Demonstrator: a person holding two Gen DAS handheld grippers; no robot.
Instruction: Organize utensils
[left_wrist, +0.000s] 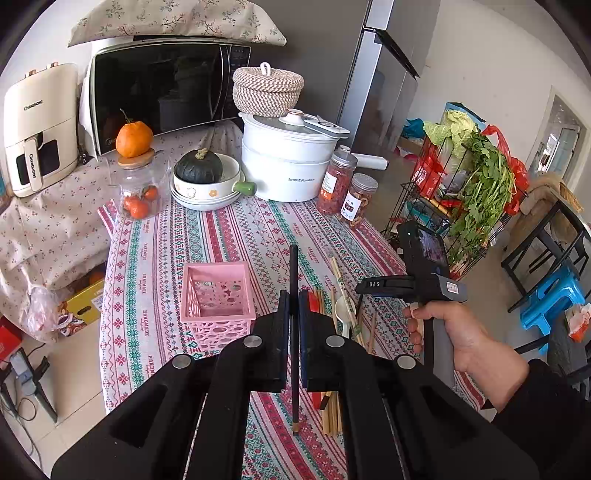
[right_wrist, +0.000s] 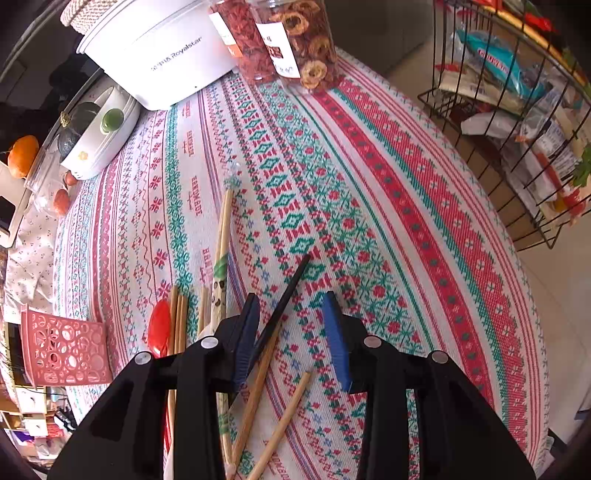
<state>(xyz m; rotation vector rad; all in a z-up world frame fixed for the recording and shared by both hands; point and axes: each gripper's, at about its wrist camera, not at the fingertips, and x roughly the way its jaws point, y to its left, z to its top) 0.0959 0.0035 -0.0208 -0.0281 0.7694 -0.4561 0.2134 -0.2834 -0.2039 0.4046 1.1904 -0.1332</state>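
My left gripper (left_wrist: 294, 295) is shut on a black chopstick (left_wrist: 293, 269), held above the table beside the empty pink basket (left_wrist: 218, 295). My right gripper (right_wrist: 291, 299) points down over the loose utensils. Its blue pads (right_wrist: 336, 339) stand apart, with a second black chopstick (right_wrist: 284, 306) lying between them against the left pad; the right pad is clear of it. Wooden chopsticks (right_wrist: 255, 384), a paper-wrapped pair (right_wrist: 221, 254) and a red spoon (right_wrist: 159, 328) lie on the patterned cloth. A white spoon (left_wrist: 345, 310) lies among them. The pink basket (right_wrist: 66, 347) stands at the left.
A white electric pot (left_wrist: 288, 162), two jars (left_wrist: 338, 181), stacked bowls holding a squash (left_wrist: 203, 184) and a glass jar topped with an orange (left_wrist: 135, 177) line the table's far side. A wire rack of vegetables (left_wrist: 461, 192) stands on the floor off the right edge.
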